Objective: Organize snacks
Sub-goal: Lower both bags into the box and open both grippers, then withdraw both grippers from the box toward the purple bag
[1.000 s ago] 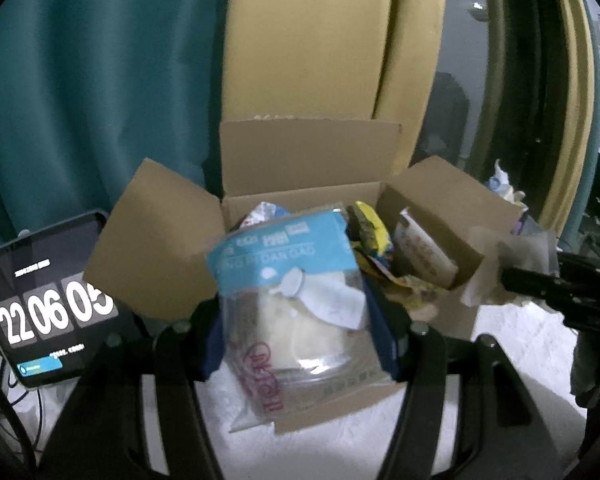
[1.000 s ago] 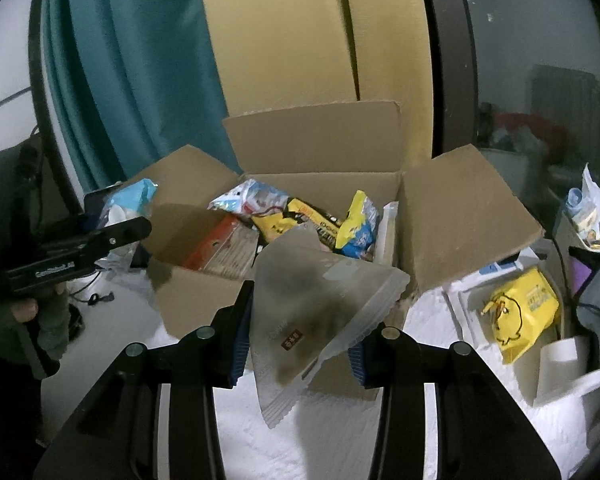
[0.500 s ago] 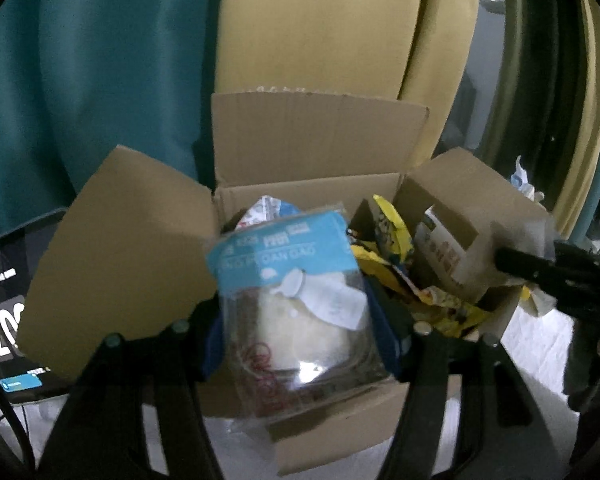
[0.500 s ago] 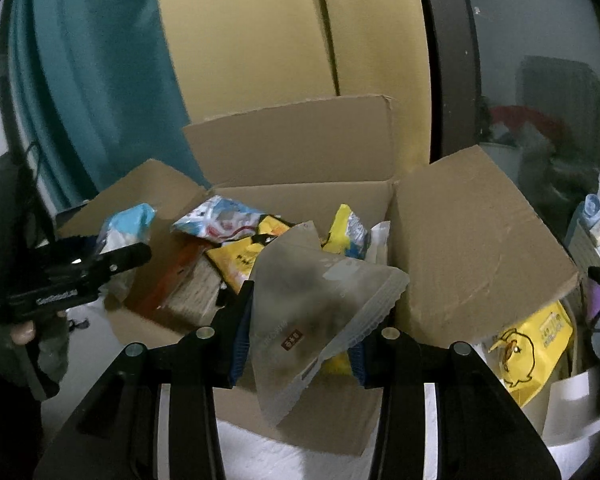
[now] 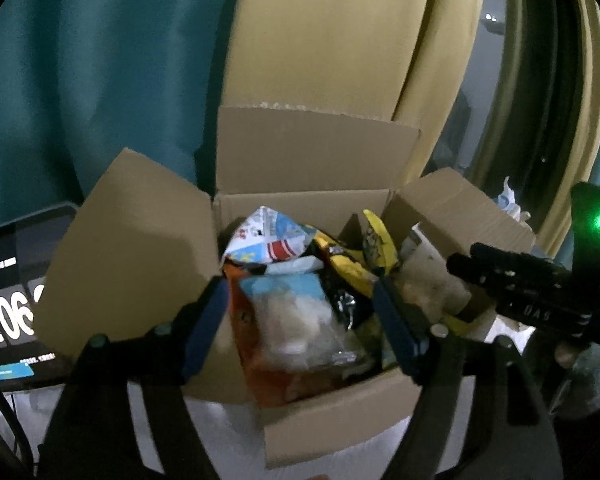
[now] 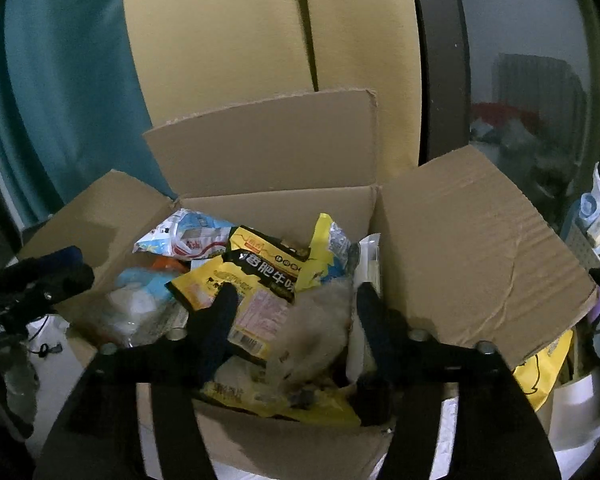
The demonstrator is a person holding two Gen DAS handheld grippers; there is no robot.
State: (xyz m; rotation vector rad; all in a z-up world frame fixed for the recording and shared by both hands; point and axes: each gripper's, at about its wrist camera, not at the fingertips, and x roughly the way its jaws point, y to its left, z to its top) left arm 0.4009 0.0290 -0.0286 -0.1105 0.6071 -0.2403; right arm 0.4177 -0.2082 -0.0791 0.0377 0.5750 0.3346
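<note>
The left tongs (image 5: 300, 320) are spreading their blue-padded jaws over the open cardboard box (image 5: 340, 420), and the clear packet with the light-blue label (image 5: 296, 316) lies between them without either pad pressing on it, resting on an orange pack inside the box. The right tongs (image 6: 292, 316) are likewise opening; the greyish translucent triangular pouch (image 6: 320, 332) sits loose between their jaws, on top of the yellow snack bags (image 6: 236, 280) that fill the box. A white, blue and red packet (image 6: 188, 236) lies toward the back wall of the box, whose four flaps stand open. The box stands on a white surface (image 5: 228, 440). To its left a tablet (image 5: 8, 312) shows large white clock digits; to its right, in the right wrist view, a yellow bag with a cartoon duck (image 6: 544, 368) lies just beside the box. Behind hang a teal curtain (image 5: 100, 80) and a mustard-yellow curtain (image 5: 320, 40), with a dark window frame (image 6: 440, 60) further right. The room is dim.
</note>
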